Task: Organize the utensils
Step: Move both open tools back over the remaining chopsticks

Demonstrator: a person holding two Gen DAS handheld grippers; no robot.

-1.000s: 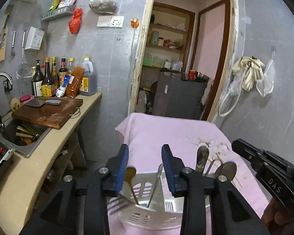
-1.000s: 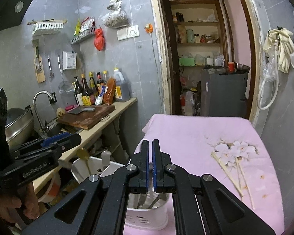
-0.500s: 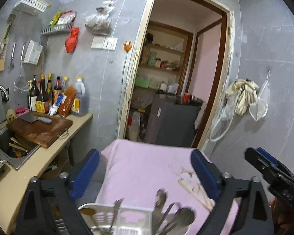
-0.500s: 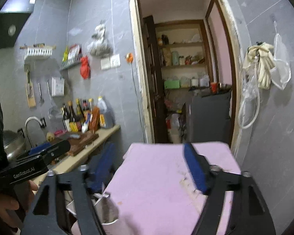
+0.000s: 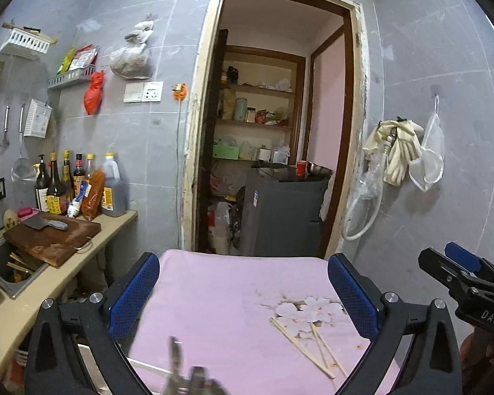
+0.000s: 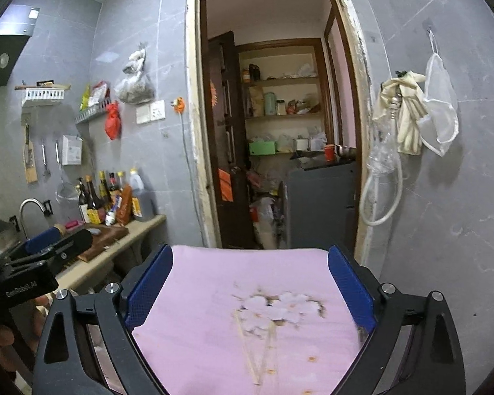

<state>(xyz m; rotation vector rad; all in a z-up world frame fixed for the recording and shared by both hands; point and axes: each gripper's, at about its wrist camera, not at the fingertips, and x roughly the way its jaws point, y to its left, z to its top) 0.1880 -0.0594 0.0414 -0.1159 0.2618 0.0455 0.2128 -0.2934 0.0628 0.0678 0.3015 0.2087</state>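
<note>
My left gripper [image 5: 243,296] hangs over a pink cloth-covered table [image 5: 220,283], its blue-padded jaws wide and still opening, with nothing between them. Wooden chopsticks [image 5: 308,345] lie on the cloth's flower print to the right. Blurred metal utensil tops [image 5: 181,372] poke up at the bottom edge. My right gripper [image 6: 250,293] is also opening wide and holds nothing, with the chopsticks [image 6: 257,349] lying below it. Each gripper shows in the other's view: the right gripper [image 5: 448,260] at the right edge, the left gripper [image 6: 61,242] at the left.
A counter [image 5: 115,223] runs along the left with a wooden cutting board [image 5: 52,237], a cleaver, bottles [image 5: 79,187] and a sink [image 5: 6,270]. Behind the table is an open doorway with a grey cabinet [image 5: 280,214]. Gloves and a hose [image 5: 395,151] hang on the right wall.
Both grippers went from nearly shut over the white utensil holder to wide open. They drew back and up, so the holder dropped out of view at the bottom.
</note>
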